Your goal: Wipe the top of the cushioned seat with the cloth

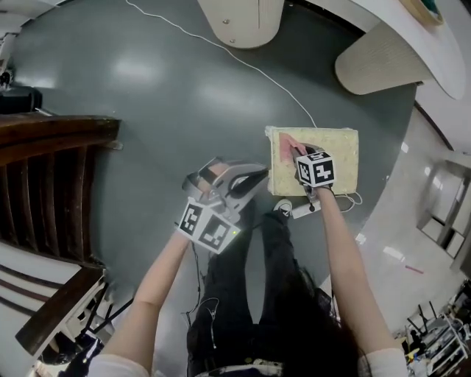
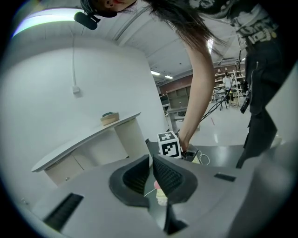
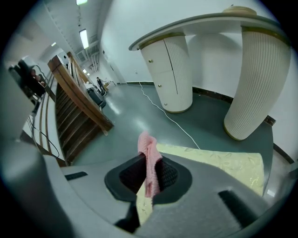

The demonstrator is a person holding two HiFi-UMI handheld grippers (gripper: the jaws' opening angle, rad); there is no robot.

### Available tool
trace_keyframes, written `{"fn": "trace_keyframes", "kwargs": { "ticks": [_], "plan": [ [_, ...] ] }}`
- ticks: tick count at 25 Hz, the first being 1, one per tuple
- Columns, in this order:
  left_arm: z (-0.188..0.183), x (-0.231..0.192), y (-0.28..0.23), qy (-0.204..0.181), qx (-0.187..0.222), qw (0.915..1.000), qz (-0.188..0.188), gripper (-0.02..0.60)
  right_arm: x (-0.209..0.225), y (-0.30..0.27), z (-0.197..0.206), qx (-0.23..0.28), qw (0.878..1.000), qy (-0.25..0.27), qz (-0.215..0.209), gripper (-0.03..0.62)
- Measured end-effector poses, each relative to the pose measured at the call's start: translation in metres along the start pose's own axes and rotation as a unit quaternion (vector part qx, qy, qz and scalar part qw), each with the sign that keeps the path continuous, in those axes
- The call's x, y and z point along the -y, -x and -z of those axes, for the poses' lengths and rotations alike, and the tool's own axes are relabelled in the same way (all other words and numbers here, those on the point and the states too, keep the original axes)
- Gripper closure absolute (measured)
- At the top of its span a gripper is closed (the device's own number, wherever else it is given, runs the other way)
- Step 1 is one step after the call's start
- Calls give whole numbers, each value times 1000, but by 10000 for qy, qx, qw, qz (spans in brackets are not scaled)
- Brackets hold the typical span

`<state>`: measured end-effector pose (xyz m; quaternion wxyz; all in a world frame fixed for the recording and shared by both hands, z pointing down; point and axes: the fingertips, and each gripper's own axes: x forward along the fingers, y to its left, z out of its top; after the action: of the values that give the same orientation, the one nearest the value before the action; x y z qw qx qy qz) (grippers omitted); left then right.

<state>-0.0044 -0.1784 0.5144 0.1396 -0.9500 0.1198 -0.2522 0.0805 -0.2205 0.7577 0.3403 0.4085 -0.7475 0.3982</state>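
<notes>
on top of the cushioned seat [image 1: 340, 156], at its left end: pink cloth [image 1: 287, 142], one item, bunched, lying on the pale yellow patterned cover.
- cloth, right gripper view [image 3: 148, 160]: a fold stands up between the two dark pads and its lower end hangs onto the cover.
- your right gripper [image 1: 296, 153]: clenched on the cloth, jaws pressed against it from both sides, marker cube uppermost, held over the left half of the seat top.
- seat: square, standing on the grey floor [image 1: 140, 88] just ahead of your legs; the right half of the top is bare.
- your left gripper [image 1: 250, 178]: held in the air left of the seat, apart from it, pointing toward it. in its own view [image 2: 151, 173] the ribbed pads are drawn together to a thin slit with nothing in them; the cloth and the right gripper's cube show beyond.
- white cable [image 1: 243, 62]: one, running across the floor to the seat's far edge.
- ribbed cream pedestals [image 1: 243, 18] [image 1: 372, 66]: two, beyond the seat, carrying a curved counter [image 3: 200, 21].
- dark wooden stair rail [image 1: 51, 169]: at your left, well apart from the seat.
</notes>
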Motion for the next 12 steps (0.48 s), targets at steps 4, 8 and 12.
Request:
{"fn": "trace_keyframes", "kwargs": {
  "ticks": [4, 8, 12],
  "plan": [
    [21, -4, -2, 18, -118, 9999, 16, 557, 3, -27, 9, -140, 9999, -68, 26, 580],
    [36, -6, -8, 73, -203, 9998, 57, 557, 20, -35, 17, -214, 9996, -109, 164, 580],
    [36, -6, -10, 104, -195, 9997, 123, 558, 44, -23, 26, -288, 9987, -162, 390, 580]
  ]
}}
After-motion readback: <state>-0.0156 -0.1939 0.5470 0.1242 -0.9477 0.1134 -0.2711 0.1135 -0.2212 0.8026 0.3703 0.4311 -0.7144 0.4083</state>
